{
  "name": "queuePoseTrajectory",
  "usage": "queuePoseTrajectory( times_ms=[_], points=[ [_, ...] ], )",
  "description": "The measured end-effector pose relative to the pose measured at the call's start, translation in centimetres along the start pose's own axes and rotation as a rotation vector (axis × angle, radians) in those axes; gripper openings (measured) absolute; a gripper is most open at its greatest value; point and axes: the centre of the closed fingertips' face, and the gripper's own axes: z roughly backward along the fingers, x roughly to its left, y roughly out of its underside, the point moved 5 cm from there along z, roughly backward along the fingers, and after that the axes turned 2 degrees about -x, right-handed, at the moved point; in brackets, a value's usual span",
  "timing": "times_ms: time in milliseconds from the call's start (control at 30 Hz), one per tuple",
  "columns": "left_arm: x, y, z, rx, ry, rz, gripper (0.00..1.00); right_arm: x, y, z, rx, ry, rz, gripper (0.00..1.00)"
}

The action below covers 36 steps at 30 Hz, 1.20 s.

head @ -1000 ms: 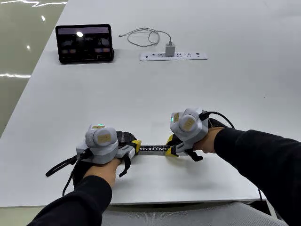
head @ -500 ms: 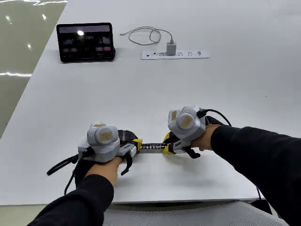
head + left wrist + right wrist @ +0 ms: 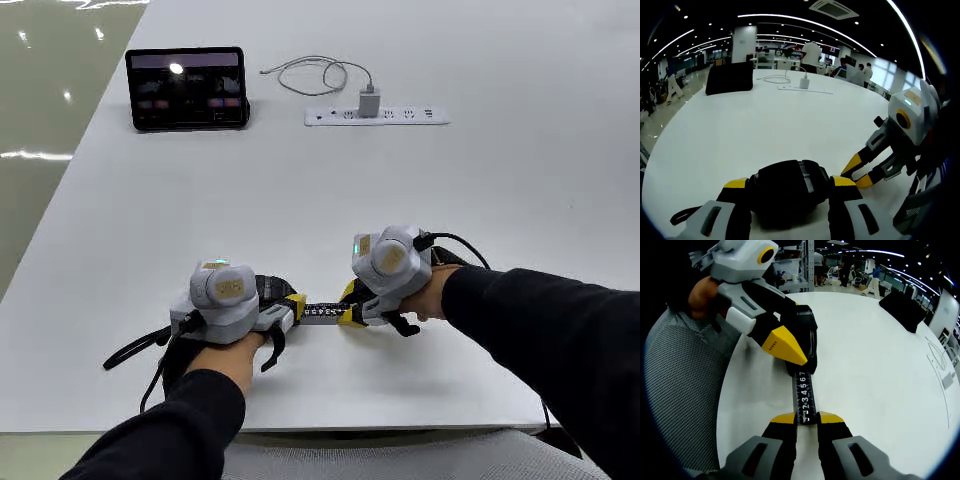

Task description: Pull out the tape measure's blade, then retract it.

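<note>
The black tape measure case (image 3: 787, 190) sits on the white table, clamped between the yellow-tipped jaws of my left gripper (image 3: 790, 186), also seen as the left gripper (image 3: 285, 308) in the head view. A short length of numbered blade (image 3: 804, 392) runs from the case (image 3: 802, 342) to my right gripper (image 3: 807, 418), which is shut on the blade's end. In the head view the blade (image 3: 320, 312) spans the small gap between the left gripper and the right gripper (image 3: 348, 314). The black wrist strap (image 3: 130, 350) trails off to the left.
A dark tablet (image 3: 188, 88) stands at the far left of the white table (image 3: 300, 200). A white power strip (image 3: 376, 116) with a plugged charger and coiled cable (image 3: 315, 75) lies at the back. The table's front edge (image 3: 380, 420) is close to me.
The right gripper has moved left toward the case, and the exposed blade between the grippers has grown shorter. The left gripper holds its place.
</note>
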Motion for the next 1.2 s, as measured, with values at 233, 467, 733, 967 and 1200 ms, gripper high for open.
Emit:
queuePoseTrajectory(
  times_ms=[233, 467, 733, 967, 1200],
  points=[
    [0.0, 0.0, 0.0, -0.003, 0.0, 0.0, 0.58, 0.1, -0.4, -0.2, -0.005, 0.006, 0.002, 0.11],
    [0.0, -0.1, 0.1, -0.003, 0.0, 0.004, 0.58, 0.2, -0.9, -0.6, -0.022, -0.008, 0.01, 0.11],
    [0.0, -0.1, 0.1, -0.006, -0.001, 0.003, 0.58, 0.2, -1.3, -0.9, -0.031, -0.01, 0.02, 0.1],
    [0.1, -0.1, 0.2, -0.011, 0.001, 0.013, 0.58, 0.1, -1.6, -1.1, -0.035, -0.003, -0.001, 0.1],
    [0.0, -0.1, 0.1, -0.01, 0.001, 0.018, 0.58, 0.1, -1.8, -1.5, -0.05, -0.007, -0.016, 0.1]
  ],
)
